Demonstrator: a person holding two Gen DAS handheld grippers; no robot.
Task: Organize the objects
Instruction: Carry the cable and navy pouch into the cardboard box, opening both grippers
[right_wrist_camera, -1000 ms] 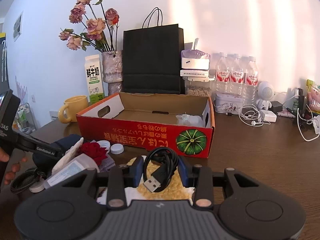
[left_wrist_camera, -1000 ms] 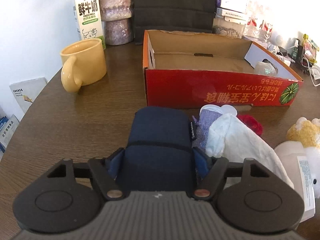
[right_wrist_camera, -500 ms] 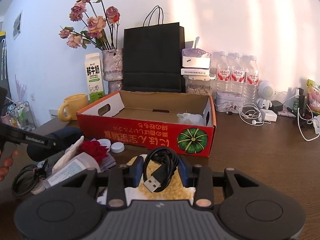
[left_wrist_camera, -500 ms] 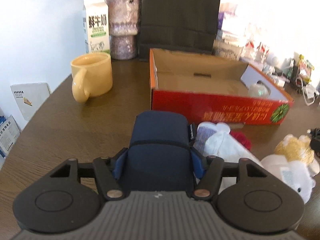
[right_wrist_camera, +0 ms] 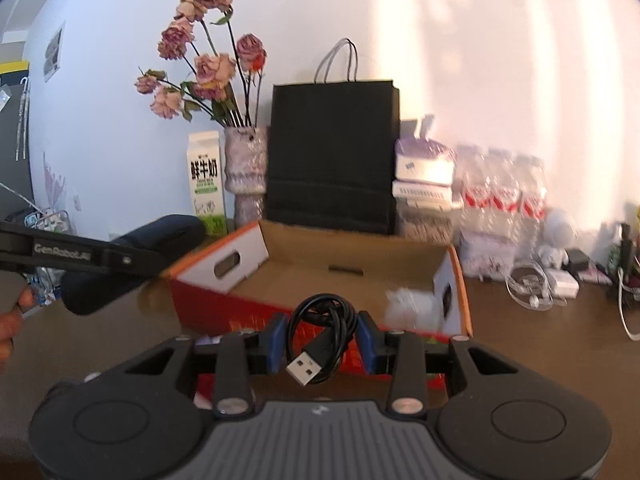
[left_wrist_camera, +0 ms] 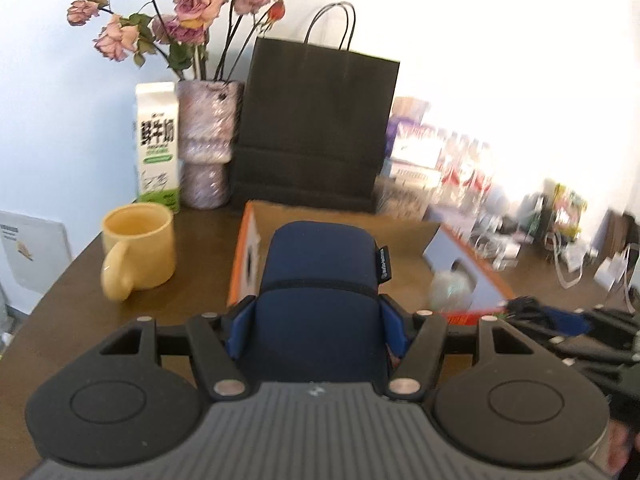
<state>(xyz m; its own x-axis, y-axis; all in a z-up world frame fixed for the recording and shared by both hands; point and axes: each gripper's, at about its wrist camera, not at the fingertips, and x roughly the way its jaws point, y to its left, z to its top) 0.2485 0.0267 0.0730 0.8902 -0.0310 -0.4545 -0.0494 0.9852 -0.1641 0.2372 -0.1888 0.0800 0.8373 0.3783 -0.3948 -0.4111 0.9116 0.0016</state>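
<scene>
My left gripper (left_wrist_camera: 316, 328) is shut on a dark blue soft case (left_wrist_camera: 320, 280) and holds it in the air above the left end of the open red cardboard box (left_wrist_camera: 240, 268). The case also shows in the right wrist view (right_wrist_camera: 160, 240), held left of the box (right_wrist_camera: 256, 304). My right gripper (right_wrist_camera: 322, 344) is shut on a coiled black USB cable (right_wrist_camera: 324, 332), raised in front of the box's near wall. A crumpled clear wrapper (right_wrist_camera: 412, 304) lies inside the box at its right end.
A yellow mug (left_wrist_camera: 138, 248), a milk carton (left_wrist_camera: 157, 152), a vase of dried roses (left_wrist_camera: 206, 148) and a black paper bag (left_wrist_camera: 316, 132) stand behind and left of the box. Water bottles (right_wrist_camera: 500, 200), cables and small gadgets (right_wrist_camera: 560, 276) crowd the right.
Both grippers have risen from the table with their loads. The left has carried the blue case up and forward over the box's left end; the right has lifted the cable toward the box.
</scene>
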